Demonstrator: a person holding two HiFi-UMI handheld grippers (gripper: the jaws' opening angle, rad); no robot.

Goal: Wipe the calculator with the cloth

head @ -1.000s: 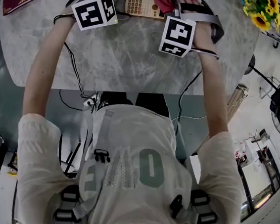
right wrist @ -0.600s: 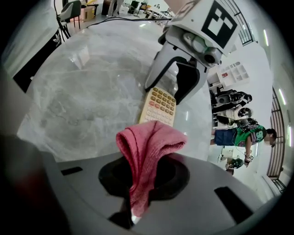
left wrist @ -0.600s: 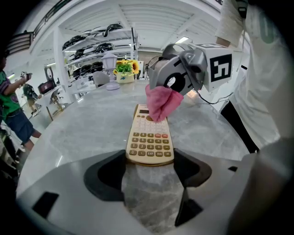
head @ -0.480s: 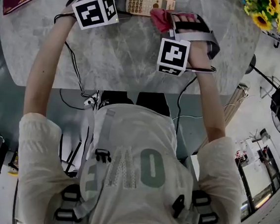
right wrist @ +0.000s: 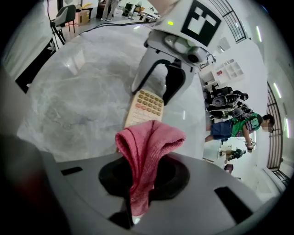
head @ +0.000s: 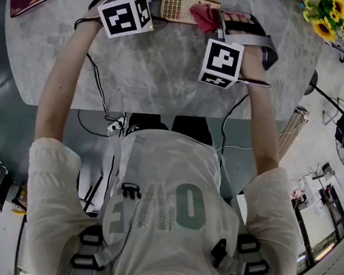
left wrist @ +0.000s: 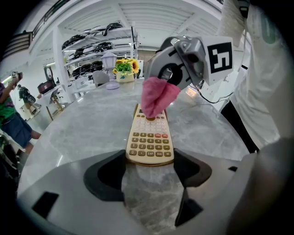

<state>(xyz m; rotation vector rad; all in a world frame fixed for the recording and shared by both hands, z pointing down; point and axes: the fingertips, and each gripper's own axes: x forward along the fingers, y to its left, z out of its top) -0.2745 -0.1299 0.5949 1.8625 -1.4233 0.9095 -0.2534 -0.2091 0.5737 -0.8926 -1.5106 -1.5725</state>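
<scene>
On grey marble table [head: 166, 72], clamped calculator [left wrist: 150, 137] by keypad end in left gripper [left wrist: 149, 160]; pinched pink cloth [right wrist: 147, 142] in right gripper [right wrist: 140, 179], touching calculator's display end.

Pink-red cloth [right wrist: 147, 147]; beige calculator [left wrist: 150, 140]; grey marbled table [head: 166, 72]; yellow sunflowers [head: 323, 21].

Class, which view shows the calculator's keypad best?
The left gripper view: the calculator lies close, keys clear. Head view shows it small at the top edge; right gripper view, partly behind the cloth.
</scene>
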